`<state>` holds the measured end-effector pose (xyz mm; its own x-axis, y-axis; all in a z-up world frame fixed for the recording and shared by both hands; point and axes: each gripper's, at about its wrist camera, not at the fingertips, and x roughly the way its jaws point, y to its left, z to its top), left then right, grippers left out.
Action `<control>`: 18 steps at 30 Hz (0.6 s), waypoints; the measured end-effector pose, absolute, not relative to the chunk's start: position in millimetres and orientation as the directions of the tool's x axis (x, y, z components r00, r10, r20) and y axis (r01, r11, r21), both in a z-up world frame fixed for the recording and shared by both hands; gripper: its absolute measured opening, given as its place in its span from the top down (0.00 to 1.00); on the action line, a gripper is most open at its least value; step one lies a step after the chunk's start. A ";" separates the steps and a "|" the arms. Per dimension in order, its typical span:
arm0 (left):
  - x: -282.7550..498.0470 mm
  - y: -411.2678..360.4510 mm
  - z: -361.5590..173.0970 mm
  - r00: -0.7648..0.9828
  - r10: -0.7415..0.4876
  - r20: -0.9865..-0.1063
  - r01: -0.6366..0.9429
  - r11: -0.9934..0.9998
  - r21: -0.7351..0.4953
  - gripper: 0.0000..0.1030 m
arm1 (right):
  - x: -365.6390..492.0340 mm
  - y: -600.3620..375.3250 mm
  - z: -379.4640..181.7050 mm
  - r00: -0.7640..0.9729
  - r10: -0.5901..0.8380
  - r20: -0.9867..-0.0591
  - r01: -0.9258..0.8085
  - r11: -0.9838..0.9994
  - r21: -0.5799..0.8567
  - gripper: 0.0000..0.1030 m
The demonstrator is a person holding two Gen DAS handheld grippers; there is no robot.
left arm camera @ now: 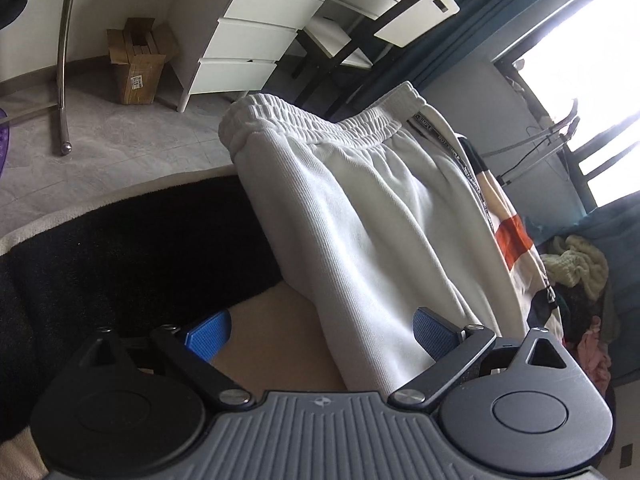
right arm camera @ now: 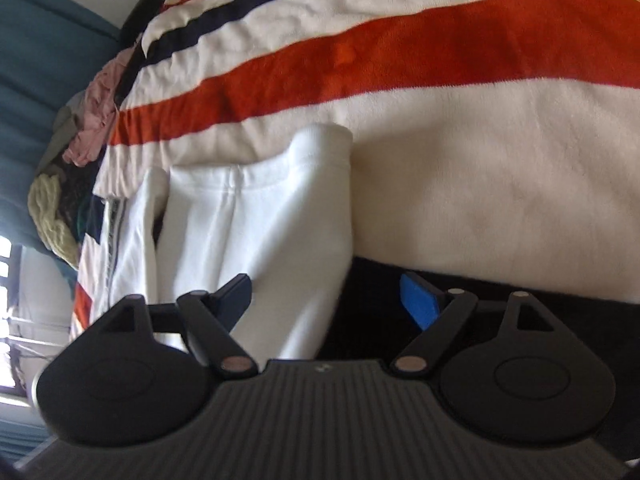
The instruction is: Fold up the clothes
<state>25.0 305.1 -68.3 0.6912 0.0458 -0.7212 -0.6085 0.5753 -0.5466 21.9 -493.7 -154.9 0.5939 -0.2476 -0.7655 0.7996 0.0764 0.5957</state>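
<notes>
The left gripper (left arm camera: 322, 330) stands spread wide, its two blue pads (left arm camera: 208, 334) either side of the one pair of white sweatpants (left arm camera: 360, 220) lying on the striped blanket (left arm camera: 516, 240); the right gripper (right arm camera: 334, 300) is likewise parted, the sweatpants' folded edge (right arm camera: 260, 232) between its fingers. Only the left view shows the elastic waistband (left arm camera: 312, 124), one white drawer unit (left arm camera: 256, 40) with three drawers, one chair (left arm camera: 360, 36) and one open cardboard box (left arm camera: 138, 62), its contents unclear. Both views show one heap of clothes (right arm camera: 68, 184) at the blanket's far edge.

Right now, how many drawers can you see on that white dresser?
3 drawers on the white dresser, stacked: top, middle, bottom. Its upper part runs out of frame, so more may be hidden.
</notes>
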 end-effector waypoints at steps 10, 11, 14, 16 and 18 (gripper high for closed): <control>3.5 314.1 -63.1 0.734 0.094 -0.672 -0.622 0.492 -0.609 0.04 | 45.0 -513.3 -160.9 0.622 -0.245 -0.744 0.778 0.078 0.624 0.55; 2.0 314.3 -61.8 0.741 0.096 -0.665 -0.617 0.490 -0.616 0.04 | 44.0 -515.7 -161.9 0.615 -0.249 -0.748 0.782 0.069 0.620 0.64; 2.5 313.5 -57.0 0.747 0.096 -0.657 -0.606 0.504 -0.615 0.04 | 42.5 -521.0 -164.9 0.628 -0.234 -0.742 0.772 0.063 0.633 0.82; 4.3 312.1 -54.6 0.745 0.099 -0.660 -0.608 0.511 -0.608 0.04 | 38.6 -519.8 -160.6 0.654 -0.254 -0.712 0.747 0.073 0.661 0.87; 4.2 313.5 -53.6 0.743 0.099 -0.662 -0.612 0.500 -0.612 0.04 | 35.5 -519.3 -154.5 0.684 -0.270 -0.678 0.720 0.095 0.688 0.89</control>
